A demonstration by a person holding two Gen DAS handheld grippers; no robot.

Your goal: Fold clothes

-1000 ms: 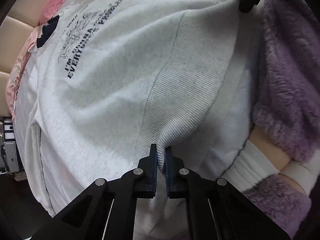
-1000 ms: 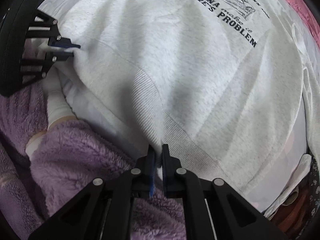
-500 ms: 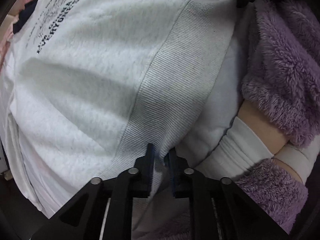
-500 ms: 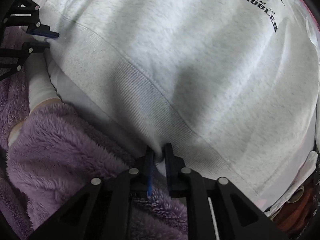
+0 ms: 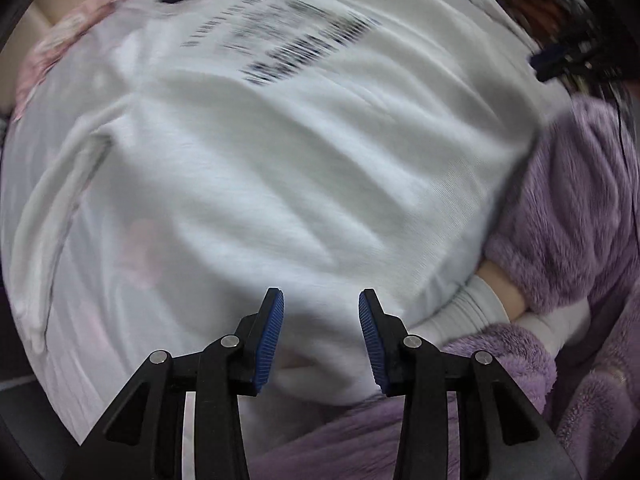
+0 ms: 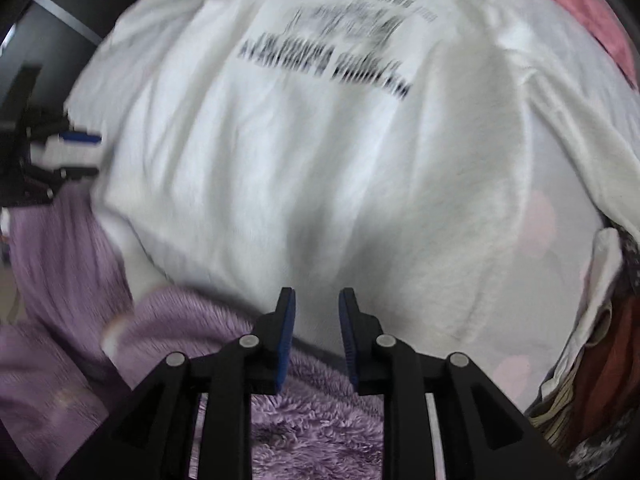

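The sweatshirt (image 5: 280, 184) lies spread flat below both grippers, its printed text (image 6: 332, 52) on the far half. A fuzzy robe (image 6: 312, 432) lies against its near edge; other clothes (image 6: 600, 380) are heaped at its right.

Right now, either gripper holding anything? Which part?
Nothing is held. The left gripper and right gripper have just been opening; both jaws stand apart, with no fabric pinched between them, above the sweatshirt.

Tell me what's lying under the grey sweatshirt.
Pink fabric shows past the grey sweatshirt at its collar end, and pale cloth with darker clothes at one side. Whatever sits beneath its middle is covered.
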